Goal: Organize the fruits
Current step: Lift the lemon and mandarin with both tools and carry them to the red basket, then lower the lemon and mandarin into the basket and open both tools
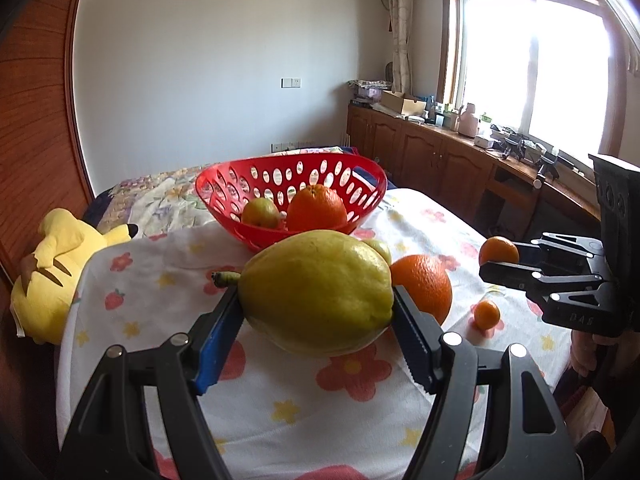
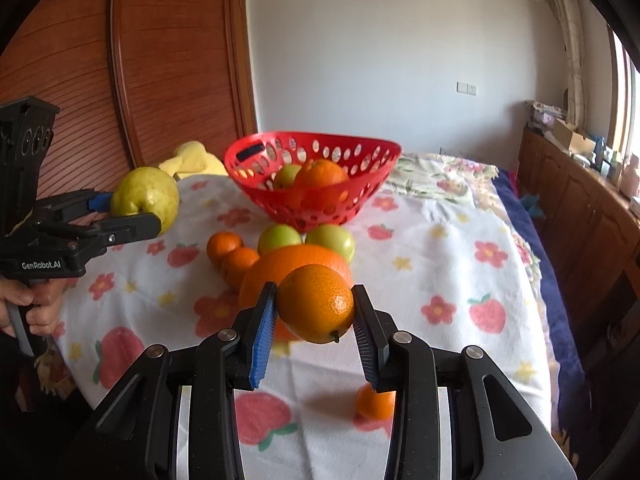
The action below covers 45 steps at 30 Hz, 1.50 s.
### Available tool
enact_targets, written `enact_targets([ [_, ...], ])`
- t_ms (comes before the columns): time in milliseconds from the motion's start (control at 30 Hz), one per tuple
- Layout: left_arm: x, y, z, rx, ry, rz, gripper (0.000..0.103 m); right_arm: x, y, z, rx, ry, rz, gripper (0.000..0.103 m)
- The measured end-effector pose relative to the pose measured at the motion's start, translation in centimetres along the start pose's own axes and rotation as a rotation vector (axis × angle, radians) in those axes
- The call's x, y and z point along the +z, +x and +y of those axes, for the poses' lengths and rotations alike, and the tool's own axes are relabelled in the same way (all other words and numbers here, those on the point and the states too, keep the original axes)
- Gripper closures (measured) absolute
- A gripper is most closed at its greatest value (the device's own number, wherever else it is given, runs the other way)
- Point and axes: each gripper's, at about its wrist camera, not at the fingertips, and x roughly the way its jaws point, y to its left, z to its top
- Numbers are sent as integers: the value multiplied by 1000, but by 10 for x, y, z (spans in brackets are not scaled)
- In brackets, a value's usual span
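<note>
Your left gripper (image 1: 316, 304) clamps the big yellow-green fruit (image 1: 316, 292) above the cloth; your right gripper (image 2: 314, 312) pinches a small orange (image 2: 316, 302), also lifted. The red basket (image 2: 360, 196) holds only one orange and one green fruit. Two green fruits (image 2: 280, 238), a large orange (image 1: 424, 286) and small ones remain outside, I judge. A yellow plush toy (image 1: 52, 276) lies beside.

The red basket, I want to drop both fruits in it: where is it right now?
The red basket sits on the floral cloth straight ahead of both grippers, beyond the loose fruit, already holding an orange and a green fruit.
</note>
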Motion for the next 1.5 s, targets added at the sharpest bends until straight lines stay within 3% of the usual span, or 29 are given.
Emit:
enact_targets([
  [367, 24, 9, 7, 5, 18, -21, 31, 43, 18, -8, 19, -28, -18, 67],
  [733, 43, 45, 20, 6, 14, 2, 31, 87, 51, -28, 13, -45, -24, 67],
  [1100, 58, 90, 37, 36, -16, 58, 31, 110, 102, -40, 48, -99, 19, 67],
  [1500, 67, 112, 40, 50, -1, 91, 31, 119, 143, -47, 75, -125, 66, 67],
])
